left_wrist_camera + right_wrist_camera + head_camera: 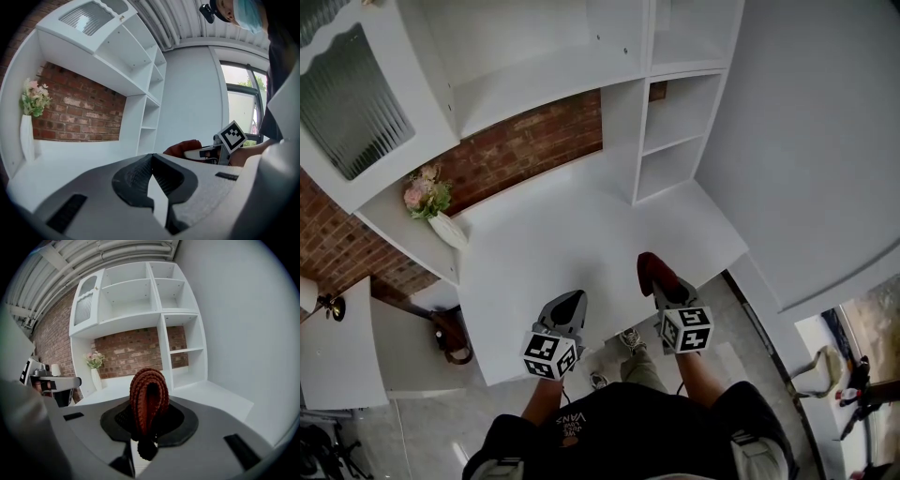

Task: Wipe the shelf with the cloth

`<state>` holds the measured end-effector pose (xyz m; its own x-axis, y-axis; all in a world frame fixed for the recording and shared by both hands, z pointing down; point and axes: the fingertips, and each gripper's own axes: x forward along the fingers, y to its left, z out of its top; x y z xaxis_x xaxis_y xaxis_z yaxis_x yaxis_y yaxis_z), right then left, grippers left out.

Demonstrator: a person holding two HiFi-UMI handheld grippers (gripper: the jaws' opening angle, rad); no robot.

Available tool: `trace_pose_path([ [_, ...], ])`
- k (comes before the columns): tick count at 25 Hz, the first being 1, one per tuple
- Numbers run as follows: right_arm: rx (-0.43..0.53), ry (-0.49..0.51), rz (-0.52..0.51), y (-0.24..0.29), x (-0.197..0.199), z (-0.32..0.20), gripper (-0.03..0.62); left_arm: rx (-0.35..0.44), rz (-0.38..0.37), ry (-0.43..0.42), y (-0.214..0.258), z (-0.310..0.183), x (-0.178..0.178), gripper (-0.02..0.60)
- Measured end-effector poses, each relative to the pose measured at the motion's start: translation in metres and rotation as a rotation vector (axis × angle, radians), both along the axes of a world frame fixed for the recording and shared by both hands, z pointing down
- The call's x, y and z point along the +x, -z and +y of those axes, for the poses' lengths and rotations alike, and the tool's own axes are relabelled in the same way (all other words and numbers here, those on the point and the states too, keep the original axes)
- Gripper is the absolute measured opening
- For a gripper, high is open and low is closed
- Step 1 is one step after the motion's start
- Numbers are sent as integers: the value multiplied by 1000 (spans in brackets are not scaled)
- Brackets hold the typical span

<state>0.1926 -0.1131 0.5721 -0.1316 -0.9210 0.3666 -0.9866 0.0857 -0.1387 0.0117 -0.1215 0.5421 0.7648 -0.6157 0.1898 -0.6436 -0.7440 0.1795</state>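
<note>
- Rust-brown knitted cloth (pixel 139 397) sits folded and pinched upright between the jaws of your right gripper (pixel 667 291), over the near edge of the white desktop (pixel 572 230).
- Your left gripper (pixel 150 158) has its jaws pressed together on nothing, near the right one above the same edge.
- White shelf (pixel 673 141) stands at the desktop's far side against the brick wall (pixel 534 141).
- A vase of flowers (pixel 436 211) stands to your left.

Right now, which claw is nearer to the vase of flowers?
Left. The vase stands up-left of the left claw; the right claw, gripping the cloth, is farther right.
</note>
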Motion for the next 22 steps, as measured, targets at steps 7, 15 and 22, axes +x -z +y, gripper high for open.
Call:
trace_pose_path([
  [7,-20,-8,-2,-10,3,4,86,-5,5,0,-2,-1,3,8],
  [15,-10,-9,-1,-6,3,0,86,-2,-2,3,0,-2,3,8],
  [22,-8,-9,1,-5,1,-3,86,-4,-1,8,1,-4,2,8],
])
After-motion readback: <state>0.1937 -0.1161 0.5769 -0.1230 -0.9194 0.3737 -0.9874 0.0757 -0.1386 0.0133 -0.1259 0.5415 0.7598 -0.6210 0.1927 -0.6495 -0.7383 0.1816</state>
